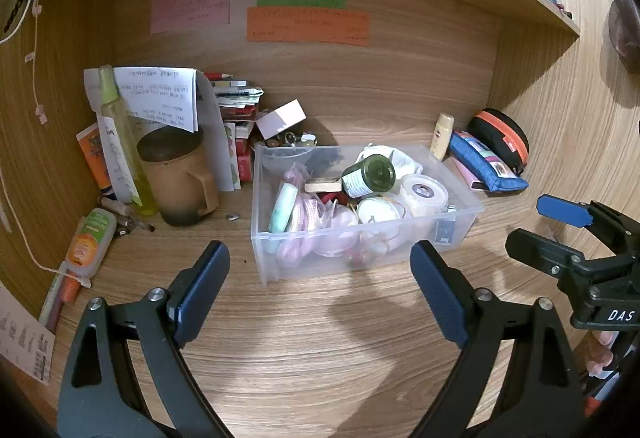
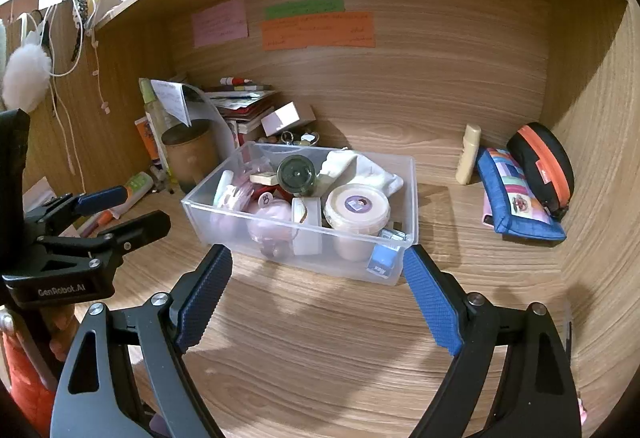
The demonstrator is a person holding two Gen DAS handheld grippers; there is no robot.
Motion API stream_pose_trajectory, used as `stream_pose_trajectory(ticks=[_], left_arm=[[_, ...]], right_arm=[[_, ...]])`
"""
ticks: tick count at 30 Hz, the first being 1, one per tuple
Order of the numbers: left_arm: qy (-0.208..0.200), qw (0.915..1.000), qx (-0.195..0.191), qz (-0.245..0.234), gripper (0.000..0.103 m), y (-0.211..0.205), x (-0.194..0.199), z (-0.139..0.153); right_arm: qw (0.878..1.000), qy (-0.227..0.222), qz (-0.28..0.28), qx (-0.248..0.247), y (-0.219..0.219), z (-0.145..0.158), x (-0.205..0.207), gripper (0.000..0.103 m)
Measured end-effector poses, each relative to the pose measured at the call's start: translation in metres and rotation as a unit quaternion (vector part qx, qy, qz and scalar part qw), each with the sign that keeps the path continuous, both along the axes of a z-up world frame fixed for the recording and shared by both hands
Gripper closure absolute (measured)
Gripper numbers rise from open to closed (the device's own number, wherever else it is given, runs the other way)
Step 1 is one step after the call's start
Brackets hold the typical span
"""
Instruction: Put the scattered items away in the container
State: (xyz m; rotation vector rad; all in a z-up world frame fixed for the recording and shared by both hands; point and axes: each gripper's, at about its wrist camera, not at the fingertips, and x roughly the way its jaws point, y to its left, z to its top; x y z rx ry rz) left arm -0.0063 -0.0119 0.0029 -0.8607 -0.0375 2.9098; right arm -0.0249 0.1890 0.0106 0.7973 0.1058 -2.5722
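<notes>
A clear plastic bin sits mid-desk, holding a dark green jar, a white tub with a purple label, pink pouches and a white cloth. My left gripper is open and empty in front of the bin. My right gripper is open and empty, its fingers flanking the bin's near right corner.
At the left stand a brown mug, a yellow-green spray bottle, tubes and papers. At the right lie a blue pouch, a black-and-orange case and a cream bottle. Shelf walls close in behind and beside.
</notes>
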Motion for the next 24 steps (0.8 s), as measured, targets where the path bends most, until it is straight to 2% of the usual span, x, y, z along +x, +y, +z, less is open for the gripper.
stream_pose_trajectory(ticks=[11, 15, 24], left_arm=[[-0.008, 0.9999, 0.008, 0.008, 0.01, 0.001, -0.001, 0.002], [-0.004, 0.9998, 0.004, 0.018, 0.01, 0.002, 0.0, 0.003], [-0.006, 0.9999, -0.011, 0.004, 0.01, 0.012, -0.001, 0.001]], right_arm=[[1.0, 0.0, 0.004, -0.001, 0.0, -0.001, 0.001, 0.017], [1.0, 0.002, 0.005, 0.001, 0.0, -0.001, 0.001, 0.017], [1.0, 0.001, 0.006, 0.003, -0.001, 0.0, 0.002, 0.017]])
